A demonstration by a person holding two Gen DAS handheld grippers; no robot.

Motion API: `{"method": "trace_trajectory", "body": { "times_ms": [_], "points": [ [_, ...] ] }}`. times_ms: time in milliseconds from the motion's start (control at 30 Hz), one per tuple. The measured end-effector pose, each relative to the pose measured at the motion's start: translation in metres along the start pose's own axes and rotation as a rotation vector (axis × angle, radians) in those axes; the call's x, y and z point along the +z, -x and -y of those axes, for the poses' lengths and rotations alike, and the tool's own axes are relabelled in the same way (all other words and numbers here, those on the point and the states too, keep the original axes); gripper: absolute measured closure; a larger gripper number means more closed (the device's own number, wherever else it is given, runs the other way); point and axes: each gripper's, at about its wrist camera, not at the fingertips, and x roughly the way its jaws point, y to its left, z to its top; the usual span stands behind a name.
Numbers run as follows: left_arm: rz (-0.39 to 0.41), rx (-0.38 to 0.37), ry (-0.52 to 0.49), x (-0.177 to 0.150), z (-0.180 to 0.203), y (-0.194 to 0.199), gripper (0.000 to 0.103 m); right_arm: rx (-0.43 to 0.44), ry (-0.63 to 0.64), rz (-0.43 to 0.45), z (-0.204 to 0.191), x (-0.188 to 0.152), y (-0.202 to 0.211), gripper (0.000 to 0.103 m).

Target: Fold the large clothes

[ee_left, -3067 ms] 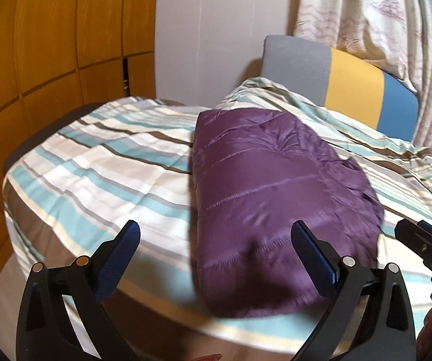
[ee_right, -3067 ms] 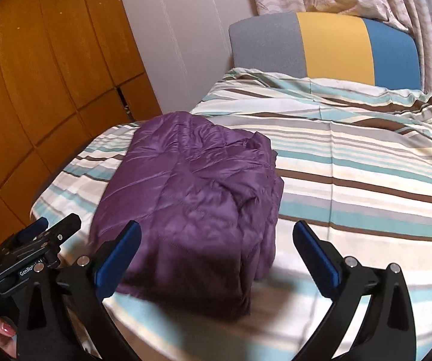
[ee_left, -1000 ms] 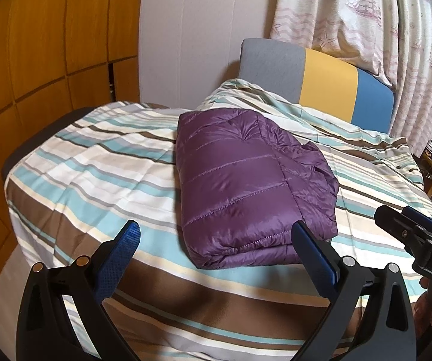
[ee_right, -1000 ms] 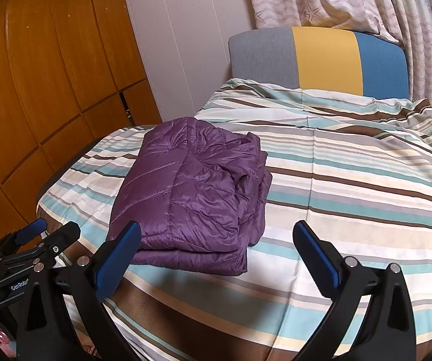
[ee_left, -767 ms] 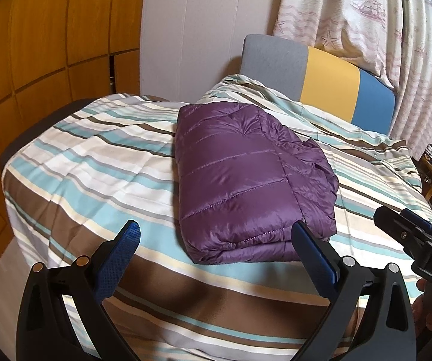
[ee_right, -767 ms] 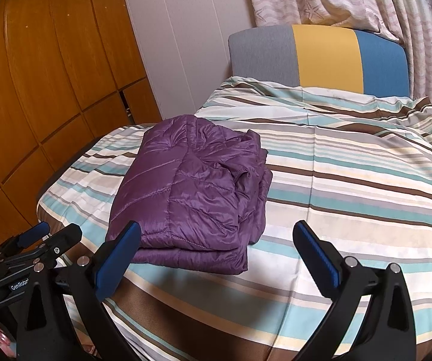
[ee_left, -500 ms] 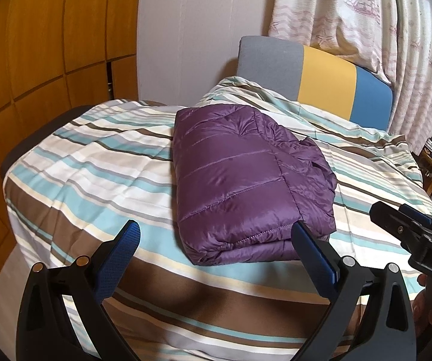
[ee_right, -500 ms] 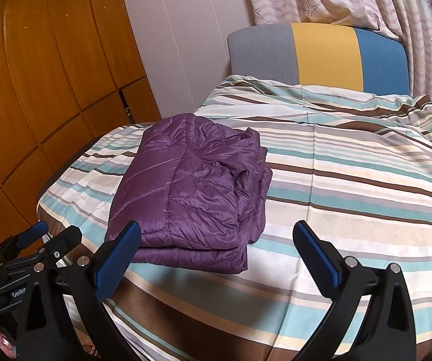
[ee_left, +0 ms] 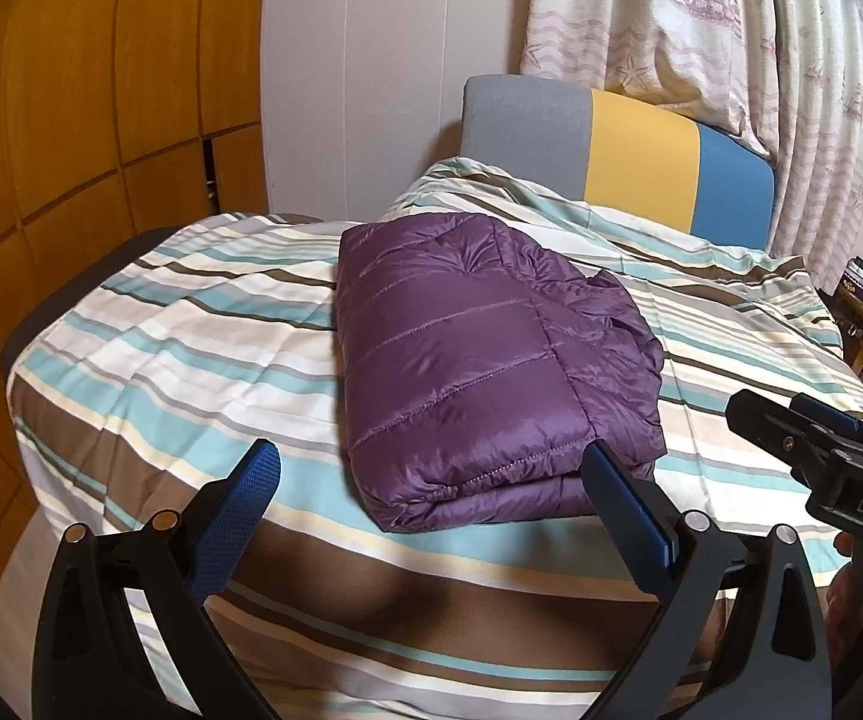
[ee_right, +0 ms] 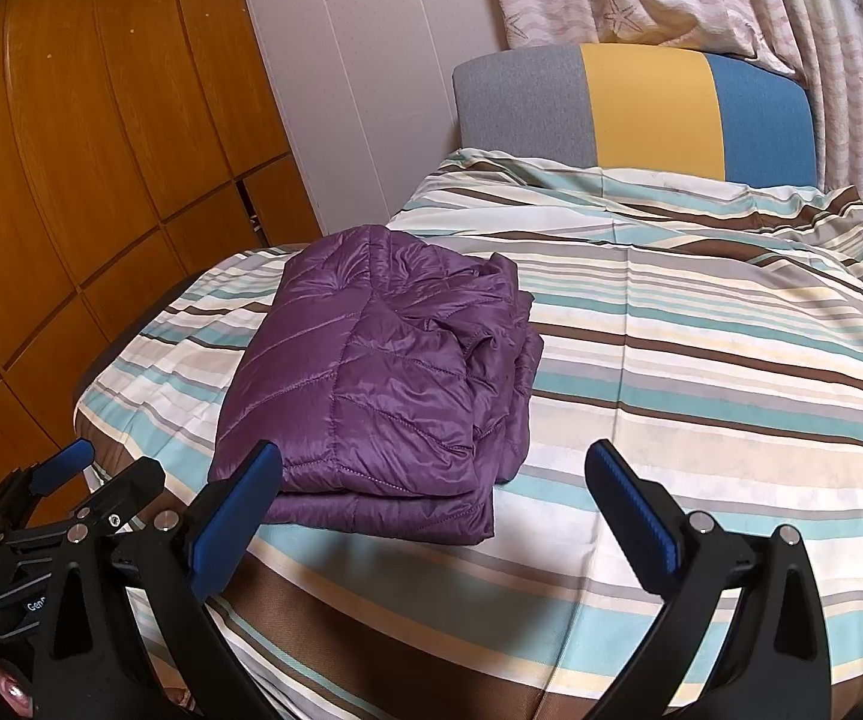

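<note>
Presently, item one: a purple quilted jacket, lying folded into a thick rectangular bundle on the striped bedspread, toward the bed's near left corner in the right wrist view. Its smooth quilted panel faces up; the looser layers and crumpled edges gather on the side nearer the curtain, which I judge is where the last fold closed. The fold reads as finished, or nearly so. Item two: my left gripper, jaws spread wide, holding nothing, poised short of the bundle's near edge and clear of the cloth. Item three: my right gripper, likewise spread and empty, its left finger overlapping the jacket's corner in the picture, though I cannot tell whether it touches. I take both to be held back so the bundle sits undisturbed. Item four: a padded headboard in grey, yellow and blue at the far end. Item five: pale patterned curtains behind it. Item six: wooden wardrobe panels along the left. Not made out: sleeves, hood or zip, all tucked inside; the bundle's underside; the small furniture at the right edge of the left wrist view, too cut off to name.
</note>
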Motion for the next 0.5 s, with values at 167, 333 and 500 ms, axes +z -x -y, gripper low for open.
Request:
{"method": "trace_trajectory", "body": {
  "times_ms": [167, 333, 500],
  "points": [
    [-0.009, 0.008, 0.001, -0.001, 0.001, -0.002, 0.003, 0.0, -0.002, -0.003, 0.001, 0.0, -0.001, 0.002],
    [-0.034, 0.027, 0.011, -0.002, 0.001, -0.01, 0.003, 0.0, -0.012, -0.014, 0.004, -0.001, -0.006, 0.002],
    [-0.074, 0.027, 0.019, -0.003, 0.0, -0.023, 0.003, -0.004, -0.033, -0.029, 0.012, -0.002, -0.013, 0.002]
  ]
}}
